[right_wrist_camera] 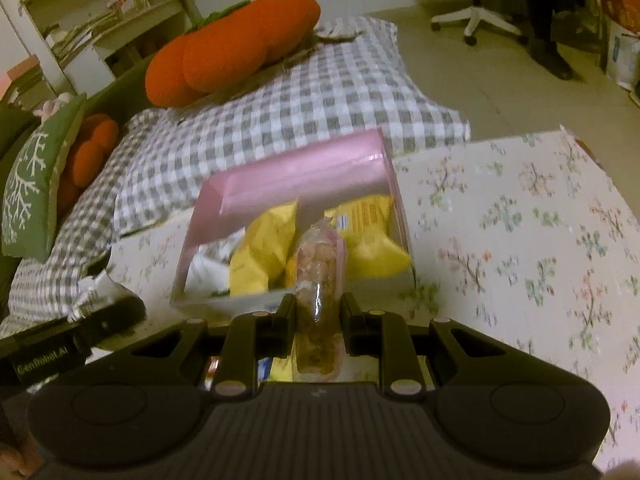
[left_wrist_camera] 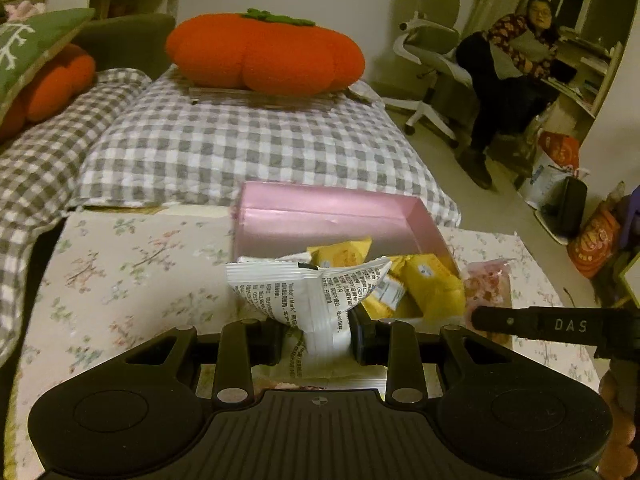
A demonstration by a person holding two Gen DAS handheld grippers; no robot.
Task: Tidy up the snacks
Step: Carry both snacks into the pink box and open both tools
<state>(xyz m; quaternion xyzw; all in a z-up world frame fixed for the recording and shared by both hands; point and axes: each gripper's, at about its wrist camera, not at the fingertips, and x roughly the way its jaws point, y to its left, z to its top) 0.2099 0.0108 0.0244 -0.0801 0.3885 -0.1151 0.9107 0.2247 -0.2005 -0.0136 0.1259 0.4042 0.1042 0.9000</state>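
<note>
A pink box (left_wrist_camera: 340, 216) (right_wrist_camera: 304, 168) stands on the floral-cloth table (left_wrist_camera: 132, 264) (right_wrist_camera: 520, 224) and holds several yellow snack packets (left_wrist_camera: 428, 284) (right_wrist_camera: 264, 252). My left gripper (left_wrist_camera: 320, 336) is shut on a white printed snack packet (left_wrist_camera: 308, 292), held at the box's near edge. My right gripper (right_wrist_camera: 318, 320) is shut on a pink clear-wrapped snack (right_wrist_camera: 320, 276), held just in front of the box; that snack (left_wrist_camera: 488, 284) and a right finger (left_wrist_camera: 532, 324) show in the left wrist view. The left gripper (right_wrist_camera: 100, 316) shows at lower left in the right wrist view.
A grey checked bed (left_wrist_camera: 248, 140) (right_wrist_camera: 304, 92) lies behind the table with an orange pumpkin cushion (left_wrist_camera: 264, 52) (right_wrist_camera: 232, 48). A green pillow (right_wrist_camera: 36, 176) lies at left. A seated person (left_wrist_camera: 516, 64), a white chair (left_wrist_camera: 432, 60) and bags (left_wrist_camera: 560, 172) are at right.
</note>
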